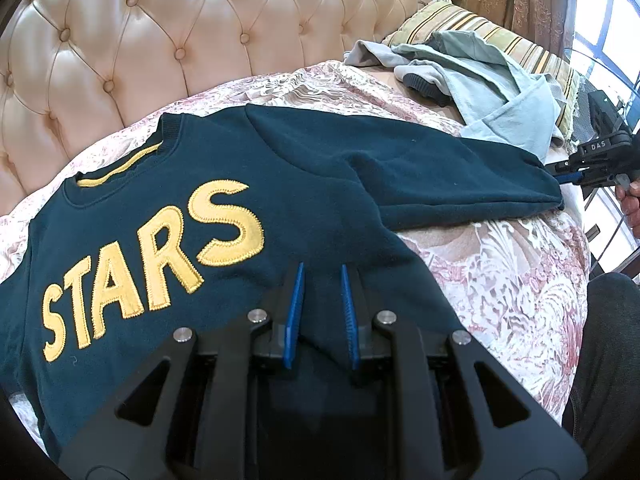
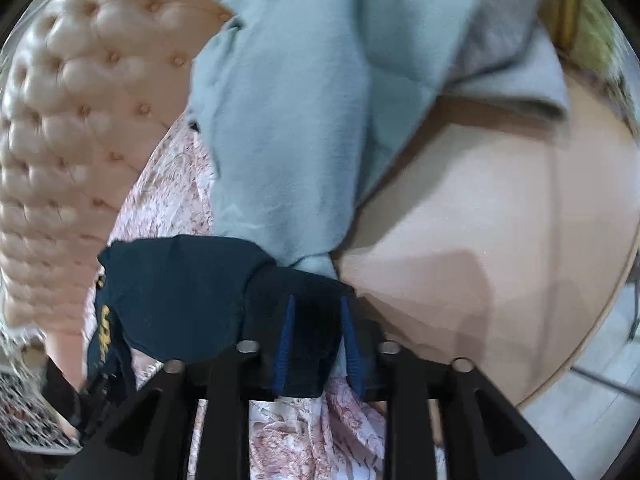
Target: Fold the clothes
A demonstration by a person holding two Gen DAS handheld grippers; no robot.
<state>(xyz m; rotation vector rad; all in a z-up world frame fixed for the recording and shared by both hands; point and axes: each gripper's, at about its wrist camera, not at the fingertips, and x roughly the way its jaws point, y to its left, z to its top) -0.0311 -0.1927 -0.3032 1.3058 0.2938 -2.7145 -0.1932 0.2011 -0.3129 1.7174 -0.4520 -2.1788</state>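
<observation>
Right tool grips sweatshirt cuff; left tool parted — above.

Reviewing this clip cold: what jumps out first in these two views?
The dark green sweatshirt with big yellow STARS lettering, spread on the floral bedspread before the tufted headboard. Its sleeve stretches rightward to the right gripper, closed on the cuff. Pale blue clothes lie heaped behind; the left gripper hovers open over the hem.
</observation>
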